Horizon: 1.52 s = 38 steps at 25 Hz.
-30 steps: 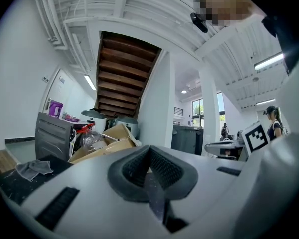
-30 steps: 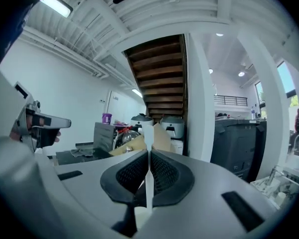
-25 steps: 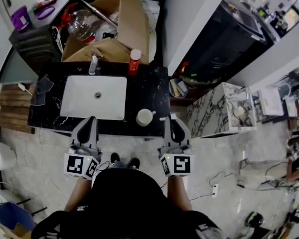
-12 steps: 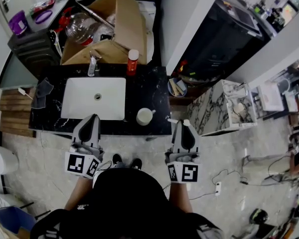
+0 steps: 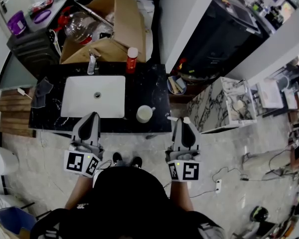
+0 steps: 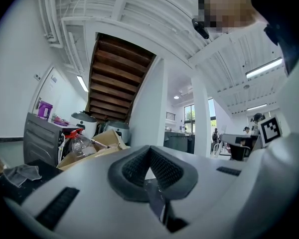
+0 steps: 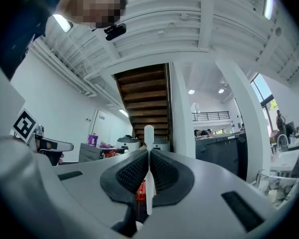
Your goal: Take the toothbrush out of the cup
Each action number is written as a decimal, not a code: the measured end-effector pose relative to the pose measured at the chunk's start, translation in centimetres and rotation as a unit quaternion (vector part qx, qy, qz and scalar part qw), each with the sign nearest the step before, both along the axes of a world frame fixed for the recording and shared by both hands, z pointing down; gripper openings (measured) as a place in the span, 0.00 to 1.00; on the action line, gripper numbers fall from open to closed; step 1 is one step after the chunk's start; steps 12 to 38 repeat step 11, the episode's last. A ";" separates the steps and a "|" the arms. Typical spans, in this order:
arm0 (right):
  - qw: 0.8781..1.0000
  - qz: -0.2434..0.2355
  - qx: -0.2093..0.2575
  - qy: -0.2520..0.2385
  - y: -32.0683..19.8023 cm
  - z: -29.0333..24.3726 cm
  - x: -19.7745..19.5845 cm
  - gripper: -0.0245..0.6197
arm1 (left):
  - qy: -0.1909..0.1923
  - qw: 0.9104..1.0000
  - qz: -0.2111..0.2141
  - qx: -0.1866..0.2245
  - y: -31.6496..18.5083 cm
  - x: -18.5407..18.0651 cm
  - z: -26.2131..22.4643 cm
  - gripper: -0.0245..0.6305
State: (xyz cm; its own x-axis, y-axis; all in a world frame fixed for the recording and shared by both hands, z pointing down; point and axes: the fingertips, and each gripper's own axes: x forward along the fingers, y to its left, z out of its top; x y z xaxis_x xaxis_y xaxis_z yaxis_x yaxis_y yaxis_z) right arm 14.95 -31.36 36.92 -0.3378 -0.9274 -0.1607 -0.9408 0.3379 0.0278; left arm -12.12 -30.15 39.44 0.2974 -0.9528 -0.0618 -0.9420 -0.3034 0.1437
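A white toothbrush (image 7: 149, 133) stands upright between the pads of my right gripper (image 7: 149, 156), which is shut on its thin handle. In the head view my right gripper (image 5: 182, 121) hovers just off the front right corner of the black counter (image 5: 154, 88), to the right of the white cup (image 5: 144, 114) and apart from it. The cup stands near the counter's front edge and looks empty. My left gripper (image 5: 92, 116) hangs over the counter's front edge by the sink (image 5: 70, 108). Its pads (image 6: 167, 171) meet at the tips with nothing between them.
A faucet (image 5: 92, 63) and a red bottle (image 5: 132, 59) stand behind the sink. A grey cloth (image 5: 41, 91) lies at the counter's left end. Behind the counter is an open cardboard box (image 5: 117, 14) with a clear bottle. A marble-patterned cabinet (image 5: 217, 108) stands to the right.
My right gripper has drawn back and to the right, away from the cup, carrying the toothbrush. The left gripper has stayed where it was.
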 end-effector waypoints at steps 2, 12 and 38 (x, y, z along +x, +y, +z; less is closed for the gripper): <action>1.000 0.000 -0.001 0.001 0.0 0.1 -0.1 0.09 | -0.001 1.000 -0.005 0.004 -0.1 -0.2 -0.1 0.04; 1.000 -0.001 0.002 -0.007 0.3 0.3 0.2 0.09 | 0.029 0.999 0.013 -0.001 0.1 0.3 -0.2 0.04; 1.000 -0.001 0.002 -0.007 0.3 0.3 0.2 0.09 | 0.029 0.999 0.013 -0.001 0.1 0.3 -0.2 0.04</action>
